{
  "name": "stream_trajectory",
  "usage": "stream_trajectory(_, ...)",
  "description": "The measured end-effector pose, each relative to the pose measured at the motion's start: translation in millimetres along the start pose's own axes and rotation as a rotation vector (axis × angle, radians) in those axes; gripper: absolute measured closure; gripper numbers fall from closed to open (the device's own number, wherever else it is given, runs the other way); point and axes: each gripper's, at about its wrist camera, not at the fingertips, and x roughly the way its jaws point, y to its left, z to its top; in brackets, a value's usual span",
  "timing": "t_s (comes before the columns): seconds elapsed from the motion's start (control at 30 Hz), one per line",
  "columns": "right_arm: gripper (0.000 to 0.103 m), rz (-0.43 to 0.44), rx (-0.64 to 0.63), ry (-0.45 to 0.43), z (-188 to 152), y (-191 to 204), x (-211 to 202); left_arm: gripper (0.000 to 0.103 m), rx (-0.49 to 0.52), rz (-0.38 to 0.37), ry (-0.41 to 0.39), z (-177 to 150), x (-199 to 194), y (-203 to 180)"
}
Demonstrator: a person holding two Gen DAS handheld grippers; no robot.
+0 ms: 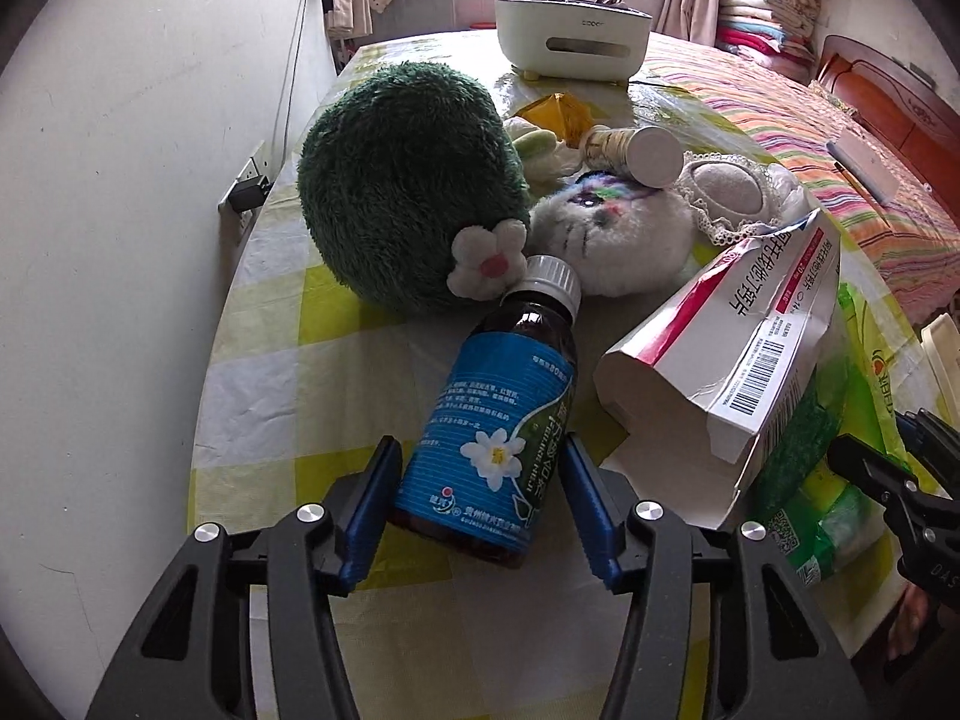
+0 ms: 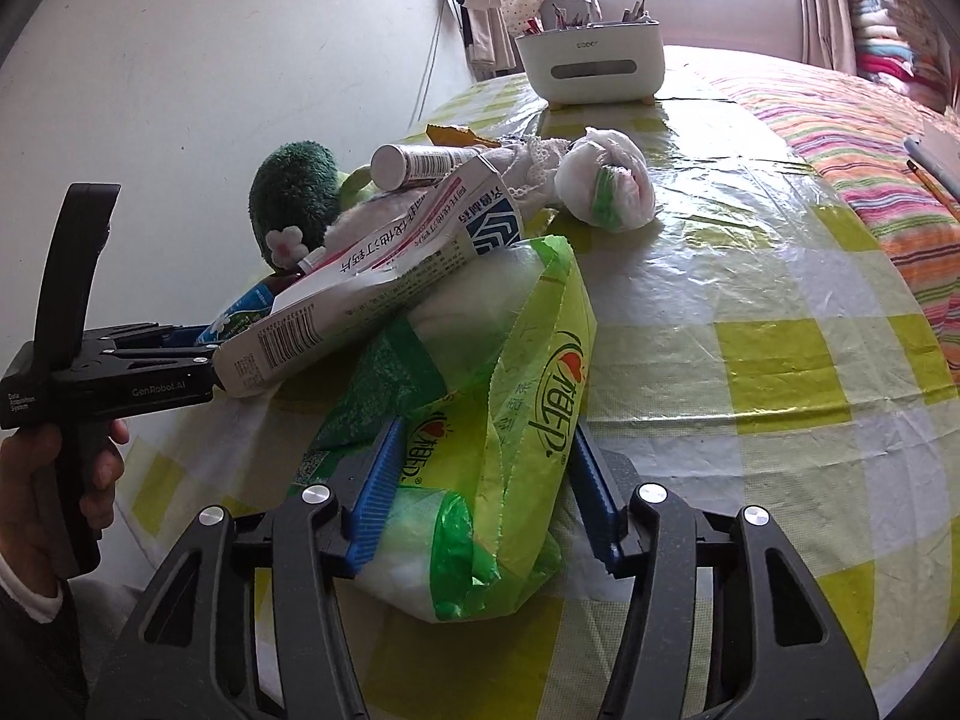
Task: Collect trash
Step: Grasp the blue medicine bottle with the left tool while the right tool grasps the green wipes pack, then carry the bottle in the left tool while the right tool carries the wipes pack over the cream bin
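Observation:
A brown medicine bottle (image 1: 498, 396) with a blue label and white cap lies on the yellow-checked table (image 1: 300, 372). My left gripper (image 1: 480, 480) has its blue pads pressed on both sides of the bottle's base. A torn white medicine box (image 1: 738, 348) leans to the right of it, resting on a green tissue pack (image 2: 528, 360). My right gripper (image 2: 483, 480) is shut on the near end of that pack. In the right wrist view the left gripper (image 2: 192, 345) reaches in from the left under the box (image 2: 372, 294), held by a hand.
A green plush ball (image 1: 408, 180) and a white plush cat (image 1: 618, 228) lie behind the bottle. Further back are a small vial (image 1: 636, 150), a wadded plastic bag (image 2: 606, 180) and a white organiser box (image 1: 570, 42). A wall with a socket (image 1: 246, 192) is left, a striped bed (image 1: 810, 120) right.

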Motion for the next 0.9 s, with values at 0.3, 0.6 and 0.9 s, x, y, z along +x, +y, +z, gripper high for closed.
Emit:
stream_trajectory(0.3,0.087,-0.037,0.003,-0.059,-5,-14,-17,0.055,-0.109,-0.034,-0.055,6,-16,3)
stream_trajectory(0.6,0.09,-0.102,-0.002,-0.167,-9,-28,-45,0.061,-0.125,0.003,-0.16,15,-44,-11)
stream_trajectory(0.9,0.091,-0.154,0.05,-0.237,-13,-50,-68,0.061,-0.139,0.004,-0.252,14,-70,-18)
